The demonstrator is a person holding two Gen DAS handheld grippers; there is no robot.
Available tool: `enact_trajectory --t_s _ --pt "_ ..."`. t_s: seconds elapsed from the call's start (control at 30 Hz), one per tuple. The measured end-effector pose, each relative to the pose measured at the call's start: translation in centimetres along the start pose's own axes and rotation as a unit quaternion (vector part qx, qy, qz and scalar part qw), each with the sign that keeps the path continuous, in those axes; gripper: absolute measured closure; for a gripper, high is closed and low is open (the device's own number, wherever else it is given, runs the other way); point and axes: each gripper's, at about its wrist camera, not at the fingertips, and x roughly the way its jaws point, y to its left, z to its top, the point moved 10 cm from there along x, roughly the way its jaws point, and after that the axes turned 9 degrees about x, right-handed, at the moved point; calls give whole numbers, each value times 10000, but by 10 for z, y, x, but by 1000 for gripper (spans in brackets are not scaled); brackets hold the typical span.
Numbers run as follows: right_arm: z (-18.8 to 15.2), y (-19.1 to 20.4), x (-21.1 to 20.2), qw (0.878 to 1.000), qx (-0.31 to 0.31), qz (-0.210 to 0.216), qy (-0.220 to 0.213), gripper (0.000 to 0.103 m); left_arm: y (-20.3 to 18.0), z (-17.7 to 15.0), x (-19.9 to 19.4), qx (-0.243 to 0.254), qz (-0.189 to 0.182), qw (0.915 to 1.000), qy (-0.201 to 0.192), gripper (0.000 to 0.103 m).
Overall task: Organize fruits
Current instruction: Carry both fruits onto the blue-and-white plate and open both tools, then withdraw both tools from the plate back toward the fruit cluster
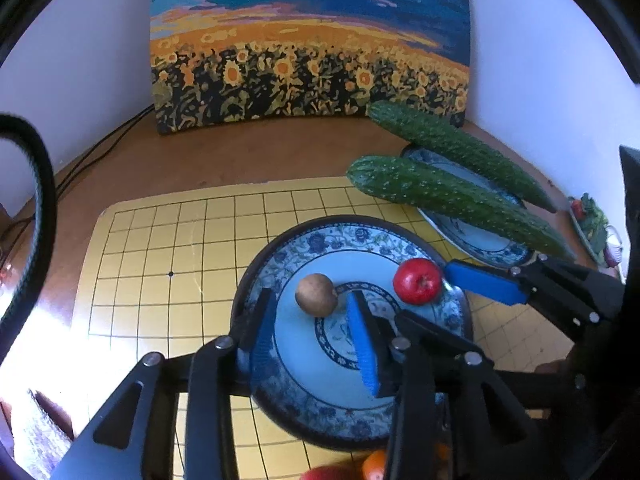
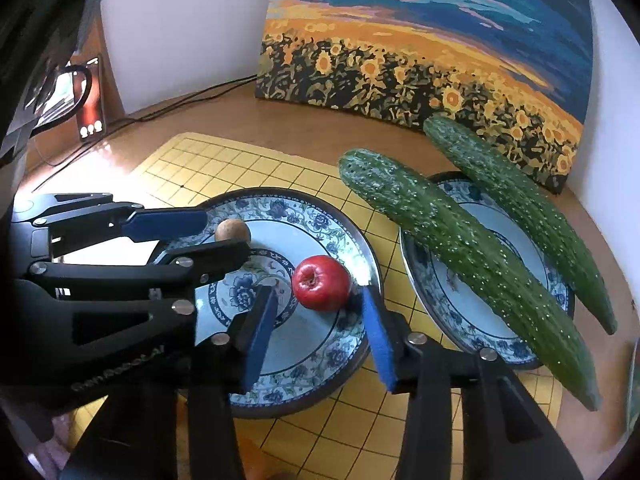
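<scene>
Apple (image 2: 321,282), kiwi (image 1: 316,294) on near plate (image 1: 320,404) — small, firm, round, roll-prone; we pinch across middles. Left gripper (image 1: 314,340), right gripper (image 2: 320,336) — both spread, empty.

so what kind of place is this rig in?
Likely a home desk in a room corner, not a lab: a sunflower painting leaning on the wall, patterned plates with fruit, a yellow grid mat on the wooden top.

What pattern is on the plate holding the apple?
Blue floral border on white around a pale blue centre plate, clearest in the right wrist view.
</scene>
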Motion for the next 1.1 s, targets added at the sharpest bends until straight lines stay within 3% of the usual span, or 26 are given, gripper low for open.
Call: enact_trajectory --t_s 0.13,0.47,1.1 --pt "-2 1 -9 10000 -8 5 -26 54 -5 -2 -11 -4 -164 9999 -38 62" --pt "-14 0 -46 9999 111 94 -69 54 -10 -9 -48 190 -7 9996 -224 59" --pt "-67 -18 -85 9979 641 28 115 54 -5 -61 -87 12 -43 9997 -243 58"
